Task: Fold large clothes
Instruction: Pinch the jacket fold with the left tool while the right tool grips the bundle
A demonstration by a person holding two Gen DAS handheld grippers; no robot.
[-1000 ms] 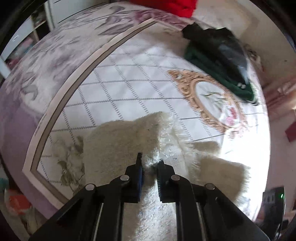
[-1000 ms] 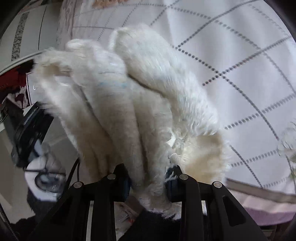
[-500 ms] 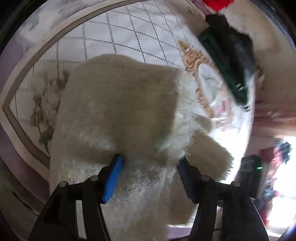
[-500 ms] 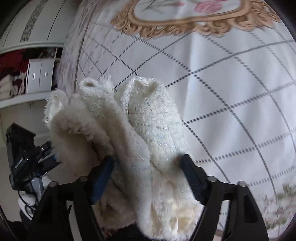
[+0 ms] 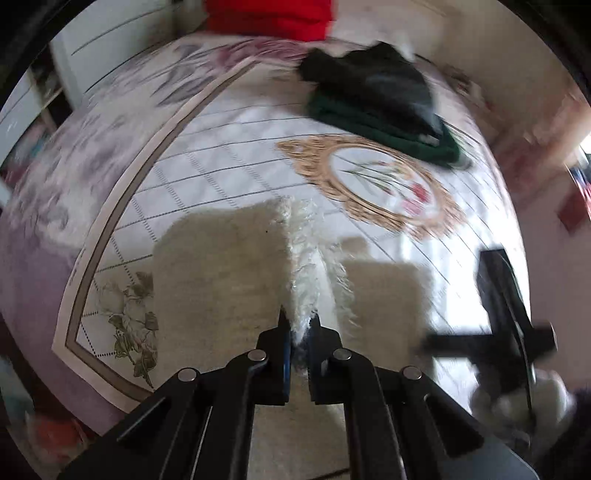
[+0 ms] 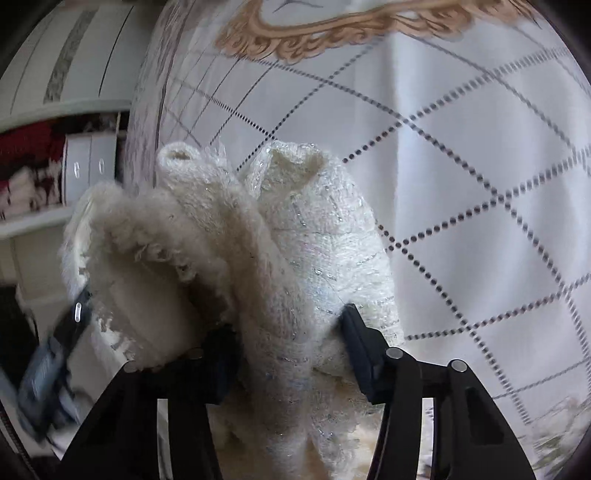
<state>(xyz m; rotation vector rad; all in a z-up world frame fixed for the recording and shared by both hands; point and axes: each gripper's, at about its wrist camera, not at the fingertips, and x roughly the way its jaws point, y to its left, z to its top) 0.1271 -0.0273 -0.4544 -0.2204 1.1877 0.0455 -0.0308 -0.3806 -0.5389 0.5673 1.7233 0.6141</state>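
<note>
Presently, a cream fluffy garment (image 5: 221, 295) is laid on a bed (image 5: 229, 158) covered by a white quilted spread with a dotted lattice and a gold oval medallion (image 5: 373, 184). A raised ridge of its pile is pinched between the clenched jaws of the left gripper (image 5: 298, 332), which have just been closing. A bunched fold of the same garment is gathered between the jaws of the right gripper (image 6: 291, 332), which have likewise just been closing; the pads are seen pressing into the knit on both sides. A dark green and black pile of clothes (image 5: 384, 103) is kept at the far side of the bed, well apart, beside a red item (image 5: 269, 18).
</note>
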